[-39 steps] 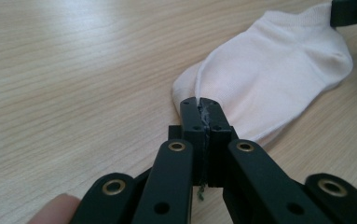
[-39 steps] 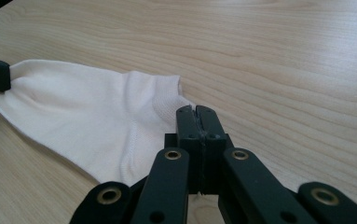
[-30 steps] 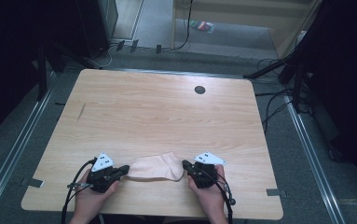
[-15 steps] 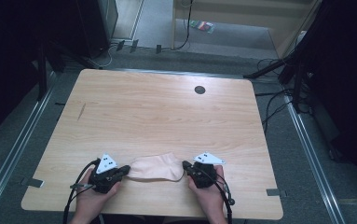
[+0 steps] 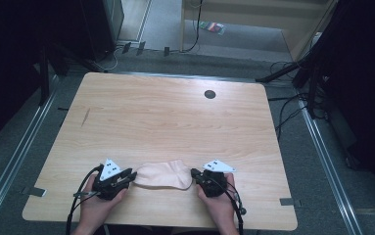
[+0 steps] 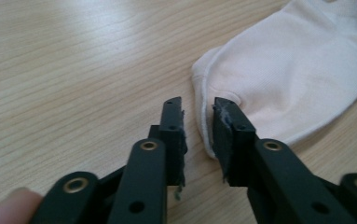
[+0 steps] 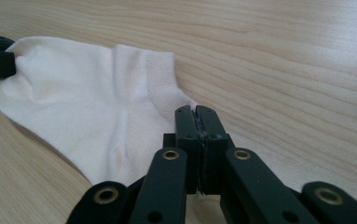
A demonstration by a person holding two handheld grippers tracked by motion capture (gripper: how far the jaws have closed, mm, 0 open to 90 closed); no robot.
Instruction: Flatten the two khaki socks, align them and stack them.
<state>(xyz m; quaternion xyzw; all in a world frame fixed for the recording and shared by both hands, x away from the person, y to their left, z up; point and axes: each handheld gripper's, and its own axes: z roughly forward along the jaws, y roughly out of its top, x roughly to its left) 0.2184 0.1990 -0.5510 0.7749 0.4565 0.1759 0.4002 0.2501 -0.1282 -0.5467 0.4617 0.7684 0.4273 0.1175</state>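
Note:
A pale ankle sock (image 5: 164, 175) lies flat on the wooden table (image 5: 175, 122) near its front edge. My left gripper (image 5: 132, 175) is at the sock's left end. Its jaws have just been opening. In the left gripper view they (image 6: 197, 105) stand apart, the sock's (image 6: 297, 70) hem lying in the gap with no pad pressing on it. My right gripper (image 5: 194, 173) is at the sock's right end. Its jaws have just begun opening, but in the right gripper view they (image 7: 196, 112) still pinch a thin edge of the sock (image 7: 87, 107).
A dark round hole (image 5: 209, 94) sits in the tabletop at the back right. A short dark mark (image 5: 85, 116) lies at the left. Cables (image 5: 283, 112) trail on the floor to the right. The table's front edge is close under both hands.
Both hands and the sock stay where they were. In the high view the left jaws look slightly more parted than before.

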